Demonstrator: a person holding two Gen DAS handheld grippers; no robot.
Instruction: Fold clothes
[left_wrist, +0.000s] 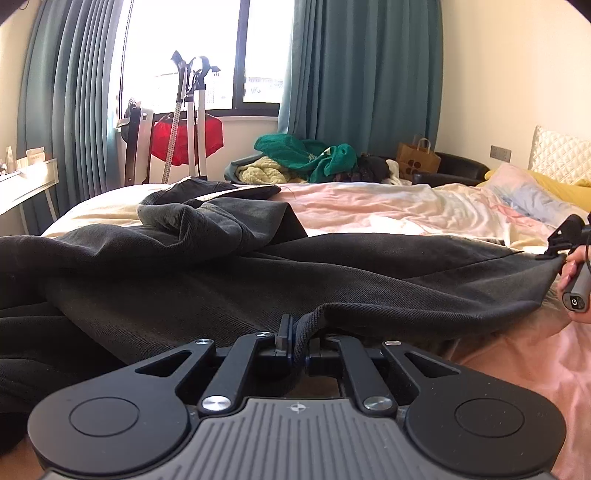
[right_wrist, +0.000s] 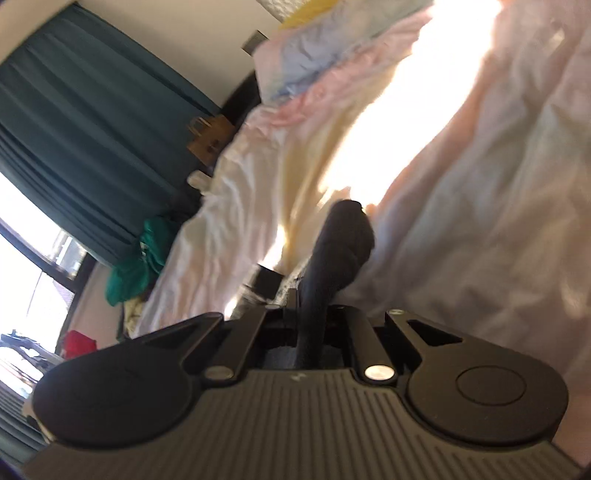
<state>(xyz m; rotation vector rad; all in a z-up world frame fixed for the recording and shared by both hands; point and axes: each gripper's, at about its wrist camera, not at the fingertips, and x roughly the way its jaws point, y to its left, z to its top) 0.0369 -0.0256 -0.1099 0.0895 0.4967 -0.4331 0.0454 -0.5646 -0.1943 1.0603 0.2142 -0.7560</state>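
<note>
Your left gripper (left_wrist: 293, 341) sits low at the near edge of the bed, its jaws pinched tight on the ribbed hem of the dark grey garment (left_wrist: 258, 280), a fold of that hem bunched between them. The garment lies spread across the pink-and-cream quilt (left_wrist: 388, 210), rumpled and heaped toward your left, where a ridge of corduroy-like fabric rises, and drawn out flatter toward your right. Behind it on the left stand a garment steamer pole (left_wrist: 190, 110) and a red cloth (left_wrist: 186, 140) against the bright window, framed by teal curtains (left_wrist: 365, 74). Farther along, past the bed's far side, a green garment (left_wrist: 306, 155) lies on a pile with a pale yellow knit, and just beside it a brown paper bag (left_wrist: 417, 158) leans by a dark armchair. At the far right your right gripper (left_wrist: 554, 254) holds the garment's other corner lifted off the quilt, your hand (left_wrist: 576, 267) wrapped around its handle. From the right wrist view, which is tilted and blurred, the right gripper (right_wrist: 310, 314) is clamped on a dark roll of the garment (right_wrist: 343, 243) that sticks up between its jaws, with the sunlit quilt (right_wrist: 480, 184) beyond.
</note>
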